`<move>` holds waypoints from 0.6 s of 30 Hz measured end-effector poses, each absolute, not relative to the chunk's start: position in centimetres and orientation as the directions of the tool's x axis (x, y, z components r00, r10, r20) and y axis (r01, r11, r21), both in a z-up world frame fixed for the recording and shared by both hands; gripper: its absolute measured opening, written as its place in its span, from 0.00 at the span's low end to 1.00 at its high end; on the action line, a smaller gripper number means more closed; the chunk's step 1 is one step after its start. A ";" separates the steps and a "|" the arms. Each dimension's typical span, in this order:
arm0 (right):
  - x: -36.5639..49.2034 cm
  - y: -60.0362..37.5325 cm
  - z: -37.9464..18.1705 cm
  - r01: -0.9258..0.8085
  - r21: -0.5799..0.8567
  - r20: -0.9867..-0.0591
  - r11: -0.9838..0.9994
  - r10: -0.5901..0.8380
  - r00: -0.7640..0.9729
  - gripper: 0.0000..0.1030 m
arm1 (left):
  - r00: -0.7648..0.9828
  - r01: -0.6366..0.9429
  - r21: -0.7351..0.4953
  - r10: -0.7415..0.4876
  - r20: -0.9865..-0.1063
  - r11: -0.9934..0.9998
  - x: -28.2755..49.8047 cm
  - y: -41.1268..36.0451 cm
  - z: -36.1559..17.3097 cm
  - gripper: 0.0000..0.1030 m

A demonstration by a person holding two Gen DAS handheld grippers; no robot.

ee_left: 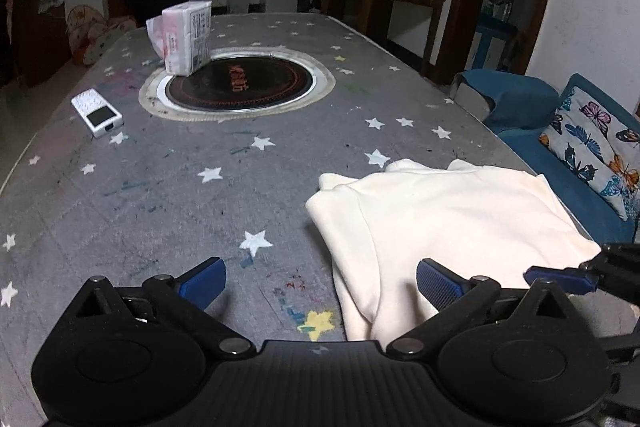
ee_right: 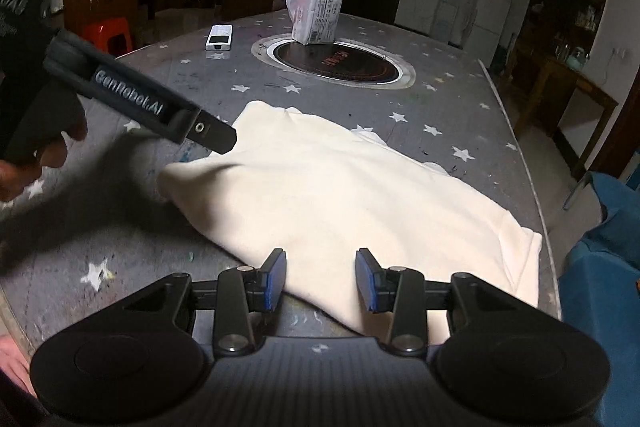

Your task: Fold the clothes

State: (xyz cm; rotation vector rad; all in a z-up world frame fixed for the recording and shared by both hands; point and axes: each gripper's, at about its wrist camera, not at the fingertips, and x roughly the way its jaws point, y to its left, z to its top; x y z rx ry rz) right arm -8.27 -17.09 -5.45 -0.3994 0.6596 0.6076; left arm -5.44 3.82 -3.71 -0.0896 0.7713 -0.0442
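Note:
A cream garment (ee_left: 448, 219) lies folded flat on the grey star-print table cover (ee_left: 160, 195), near the table's right edge. My left gripper (ee_left: 322, 281) hovers wide open at the garment's left near corner, its right finger over the cloth and its left finger over bare table. In the right wrist view the same garment (ee_right: 340, 187) spreads ahead. My right gripper (ee_right: 323, 277) is open, with both fingers standing over the near hem. The left gripper (ee_right: 218, 138), held by a hand, reaches in from the left to the garment's far-left edge.
A white remote (ee_left: 97, 112) and a tissue pack (ee_left: 188, 37) lie beyond, beside a round black hotplate (ee_left: 240, 83) set into the table. A blue sofa with a butterfly cushion (ee_left: 592, 143) flanks the right edge. A red stool (ee_right: 108, 35) stands to the far left.

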 end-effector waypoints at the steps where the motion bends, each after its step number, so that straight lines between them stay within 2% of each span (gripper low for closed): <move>1: -8.4 -17.2 -5.4 -0.635 -0.152 -0.667 0.758 0.395 0.631 0.38 | 0.715 0.005 -0.102 -0.075 -0.695 0.995 -5.4 3.9 -3.7 1.00; 11: -8.6 -20.0 -5.2 -0.580 -0.099 -0.655 0.809 0.386 0.649 0.38 | 0.671 0.002 -0.042 -0.032 -0.741 0.999 -5.6 3.2 -4.7 1.00; 18: -7.4 -23.4 -5.5 -0.471 -0.065 -0.654 0.880 0.319 0.686 0.41 | 0.661 -0.019 -0.070 -0.040 -0.749 0.997 -6.3 3.9 -5.0 1.00</move>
